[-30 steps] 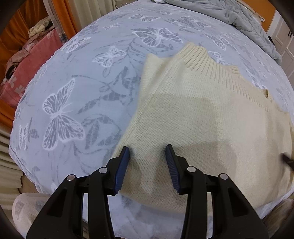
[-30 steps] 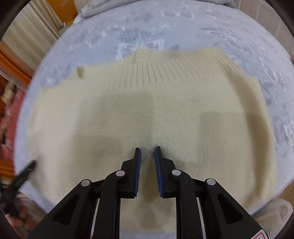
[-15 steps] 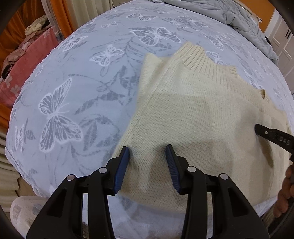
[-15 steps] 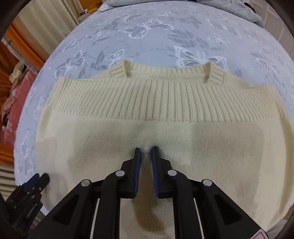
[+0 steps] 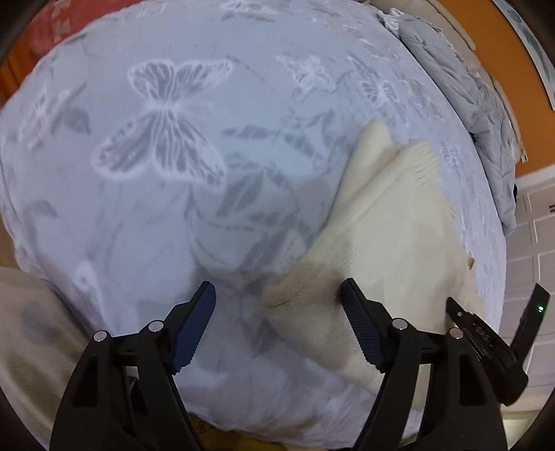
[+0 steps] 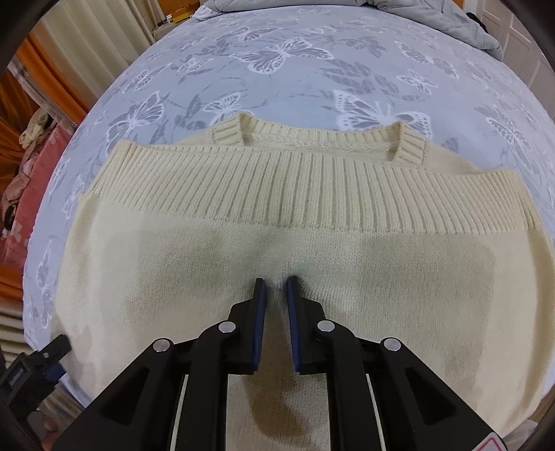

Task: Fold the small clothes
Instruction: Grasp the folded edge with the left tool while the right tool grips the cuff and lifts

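Cream knit, that's the sweater [image 6: 312, 277], lying flat on the bed [image 6: 284, 90] with its ribbed hem folded up just short of the collar, so one fold looks done, I'd say. The right hand-held gripper [image 6: 275, 282] points down at the middle of the folded panel, jaws nearly pressed together with a slim gap, tips at the wool; whether it pinches the knit I cannot tell, but it looks placed to pin the fold. Over at the side edge, the left hand-held gripper [image 5: 277, 295] is opening wide, the sweater's near corner between its fingers but not clamped, probably lining up a sideways fold. Around them: a rumpled grey duvet [image 6: 433, 14] at the far end, well apart, and something pink beside the bed. Nothing blocks the fold.
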Demonstrator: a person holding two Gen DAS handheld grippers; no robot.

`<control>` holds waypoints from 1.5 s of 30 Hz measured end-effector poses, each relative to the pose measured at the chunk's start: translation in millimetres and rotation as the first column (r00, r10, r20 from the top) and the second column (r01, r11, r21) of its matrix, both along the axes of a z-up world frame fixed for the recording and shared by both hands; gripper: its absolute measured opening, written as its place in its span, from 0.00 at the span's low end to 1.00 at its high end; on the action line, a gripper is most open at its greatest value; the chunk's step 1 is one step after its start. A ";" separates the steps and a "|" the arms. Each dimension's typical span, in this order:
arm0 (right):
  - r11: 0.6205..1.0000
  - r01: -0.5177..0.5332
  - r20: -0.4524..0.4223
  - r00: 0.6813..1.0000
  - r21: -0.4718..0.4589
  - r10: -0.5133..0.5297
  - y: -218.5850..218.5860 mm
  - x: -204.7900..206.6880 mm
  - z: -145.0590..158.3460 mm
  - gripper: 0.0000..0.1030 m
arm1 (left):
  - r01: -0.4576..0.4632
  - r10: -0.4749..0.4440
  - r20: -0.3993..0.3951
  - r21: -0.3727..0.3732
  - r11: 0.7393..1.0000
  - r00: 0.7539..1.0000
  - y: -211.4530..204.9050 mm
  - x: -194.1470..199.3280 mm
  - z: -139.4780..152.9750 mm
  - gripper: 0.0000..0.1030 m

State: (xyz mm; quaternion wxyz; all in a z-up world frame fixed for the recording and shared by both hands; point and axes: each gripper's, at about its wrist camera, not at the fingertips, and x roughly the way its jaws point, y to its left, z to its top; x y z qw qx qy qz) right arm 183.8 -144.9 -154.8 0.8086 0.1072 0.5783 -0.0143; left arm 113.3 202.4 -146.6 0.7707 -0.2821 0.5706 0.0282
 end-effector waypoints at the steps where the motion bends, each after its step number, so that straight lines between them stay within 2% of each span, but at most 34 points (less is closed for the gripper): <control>1: 1.000 -0.001 -0.001 1.000 0.006 0.001 -1.3 -0.4 -0.1 0.10 | -0.004 0.004 0.009 -0.005 1.000 1.000 -1.2 0.0 0.1 0.70; 2: 1.000 -0.002 0.000 1.000 0.008 0.002 -1.4 -0.5 0.0 0.10 | 0.001 -0.001 0.018 -0.025 1.000 1.000 -3.9 1.6 0.0 0.60; 3: 1.000 -0.003 0.001 1.000 0.009 0.003 -1.2 -0.7 0.1 0.10 | 0.015 -0.013 0.019 -0.063 0.998 1.000 -6.3 4.1 -1.1 0.44; 4: 1.000 -0.005 0.004 1.000 0.010 0.005 -1.3 -1.1 0.2 0.10 | 0.019 -0.018 0.018 -0.093 0.995 1.000 -6.5 6.1 -1.4 0.36; 6: 1.000 -0.006 0.010 1.000 0.015 0.005 -1.8 -1.8 0.2 0.10 | 0.026 -0.025 0.018 -0.099 0.995 1.000 -10.0 10.5 6.7 0.19; 8: 1.000 -0.005 0.018 1.000 0.026 0.005 -2.6 -3.3 0.3 0.10 | 0.027 -0.024 0.040 -0.096 0.995 0.999 -12.0 10.0 21.2 0.14; 11: 0.998 -0.001 0.031 1.000 0.060 -0.001 -5.7 -5.6 0.7 0.10 | 0.104 -0.092 0.164 -0.063 0.993 0.982 -33.5 6.6 70.0 0.12; 12: 0.997 0.003 0.035 0.999 0.081 -0.006 -8.4 -6.6 2.1 0.10 | 0.156 -0.144 0.225 -0.036 0.987 0.964 -51.7 4.3 96.3 0.12; 14: 0.988 0.025 0.036 0.999 0.152 -0.031 -20.7 -11.3 9.7 0.10 | 0.236 -0.233 0.291 0.026 0.971 0.928 -84.8 3.2 129.3 0.12; 15: 0.980 0.045 0.044 0.998 0.192 -0.054 -28.9 -16.5 16.5 0.12 | 0.293 -0.299 0.329 0.069 0.954 0.896 -111.8 0.9 150.5 0.12; 17: 0.965 0.089 0.089 0.990 0.247 -0.113 -54.3 -37.8 37.1 0.17 | 0.377 -0.393 0.365 0.118 0.919 0.844 -149.8 -2.9 173.7 0.12; 20: 0.944 0.158 0.140 0.969 0.289 -0.205 -106.4 -84.3 61.7 0.18 | 0.500 -0.544 0.393 0.216 0.838 0.742 -224.6 -12.9 197.1 0.12; 21: 0.938 0.187 0.147 0.960 0.293 -0.238 -125.6 -101.8 66.1 0.20 | 0.544 -0.594 0.389 0.242 0.803 0.704 -255.6 -17.6 199.2 0.12; 22: 0.931 0.221 0.145 0.952 0.289 -0.271 -145.8 -120.6 68.3 0.22 | 0.580 -0.631 0.378 0.252 0.775 0.678 -277.6 -23.7 196.5 0.12; 23: 0.927 0.245 0.143 0.945 0.286 -0.294 -159.6 -134.1 68.4 0.23 | 0.603 -0.654 0.368 0.258 0.755 0.661 -291.6 -25.9 193.4 0.12; 24: 0.918 0.275 0.136 0.937 0.284 -0.323 -175.3 -149.4 67.1 0.25 | 0.644 -0.697 0.338 0.270 0.716 0.633 -321.5 -31.8 181.5 0.12; 27: 0.890 0.351 0.101 0.914 0.291 -0.394 -213.9 -188.4 57.6 0.27 | 0.711 -0.774 0.237 0.304 0.634 0.588 -368.7 -47.0 139.5 0.14; 28: 0.880 0.370 0.091 0.907 0.299 -0.412 -223.7 -199.5 53.6 0.28 | 0.740 -0.807 0.179 0.325 0.589 0.564 -385.9 -54.4 116.9 0.15; 29: 0.873 0.378 0.086 0.903 0.308 -0.422 -228.1 -205.3 51.8 0.29 | 0.754 -0.823 0.130 0.342 0.561 0.553 -395.3 -60.4 100.2 0.18; 30: 0.867 0.382 0.083 0.900 0.319 -0.427 -231.6 -209.6 50.7 0.34 | 0.754 -0.828 0.074 0.375 0.539 0.555 -400.9 -68.2 81.5 0.21; 32: 0.864 0.366 0.091 0.903 0.345 -0.419 -234.0 -212.5 52.7 0.48 | 0.735 -0.830 0.075 0.427 0.527 0.552 -395.6 -83.9 77.0 0.27; 33: 0.865 0.348 0.100 0.908 0.361 -0.407 -232.4 -211.0 54.3 0.60 | 0.728 -0.835 0.095 0.443 0.523 0.541 -389.8 -91.6 80.6 0.38; 34: 0.864 0.317 0.111 0.916 0.391 -0.386 -226.5 -205.6 56.9 0.67 | 0.728 -0.845 0.126 0.452 0.516 0.520 -379.3 -101.3 89.2 0.45; 36: 0.860 0.265 0.111 0.932 0.436 -0.344 -214.2 -195.9 57.8 0.73 | 0.716 -0.840 0.161 0.455 0.529 0.518 -357.5 -109.3 102.2 0.69; 38: 0.855 0.213 0.088 0.954 0.473 -0.287 -200.6 -175.9 51.5 0.76 | 0.672 -0.816 0.176 0.486 0.558 0.551 -337.4 -110.5 104.6 0.82; 40: 0.870 0.174 0.051 0.974 0.462 -0.222 -178.1 -154.3 39.2 0.76 | 0.635 -0.788 0.179 0.500 0.588 0.589 -315.5 -109.7 103.1 0.84; 42: 0.880 0.155 0.009 0.984 0.450 -0.179 -159.1 -138.4 26.2 0.76 | 0.615 -0.753 0.134 0.493 0.615 0.645 -300.1 -101.9 92.3 0.84; 43: 0.885 0.154 -0.020 0.987 0.440 -0.162 -149.0 -130.6 19.0 0.76 | 0.610 -0.738 0.111 0.489 0.624 0.666 -293.3 -97.3 83.8 0.84; 44: 0.888 0.155 -0.030 0.987 0.433 -0.157 -141.6 -126.6 14.6 0.76 | 0.608 -0.730 0.087 0.492 0.623 0.678 -289.2 -93.1 76.8 0.84; 45: 0.891 0.155 -0.032 0.987 0.426 -0.156 -135.6 -122.4 12.8 0.71 | 0.609 -0.724 0.048 0.503 0.613 0.688 -285.5 -88.2 63.6 0.84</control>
